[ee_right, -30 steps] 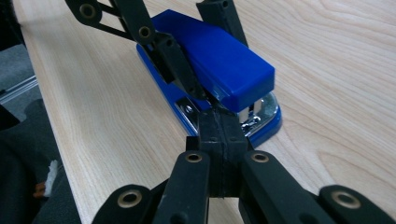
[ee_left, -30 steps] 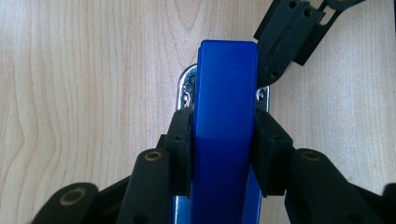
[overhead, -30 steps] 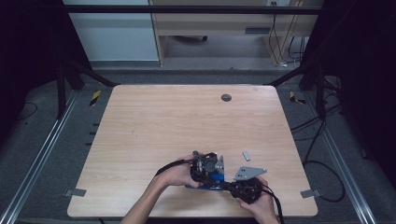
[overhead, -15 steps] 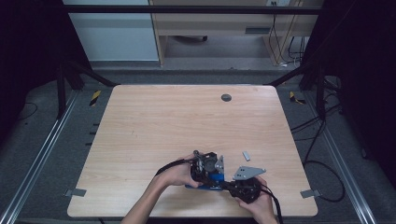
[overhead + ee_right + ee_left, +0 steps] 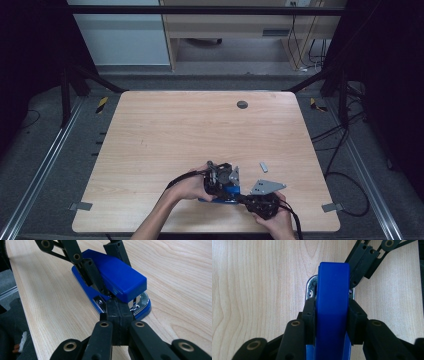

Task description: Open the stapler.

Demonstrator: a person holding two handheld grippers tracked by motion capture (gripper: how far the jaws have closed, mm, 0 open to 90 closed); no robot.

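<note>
While both tongs sit at the near edge of the table (image 5: 150,130), entries as follows:

Item 1, blue stapler (image 5: 120,277): lies flat on its base near the front edge, right of centre, metal nose toward my right tongs.

Item 2, my left gripper (image 5: 331,322): pads clamped on both sides of the stapler's top arm, jaws just been closing a bit more on it.

Item 3, my right gripper (image 5: 119,312): jaws shut tight together, nothing between, tips set against the stapler's nose approx. at the gap.

Progress, my est.: grip secured; any lift, press or shift is not yet done.

Room: wide bare wood ahead and to the left; small grey piece (image 5: 263,167) just beyond; front edge close behind, little slack there
</note>
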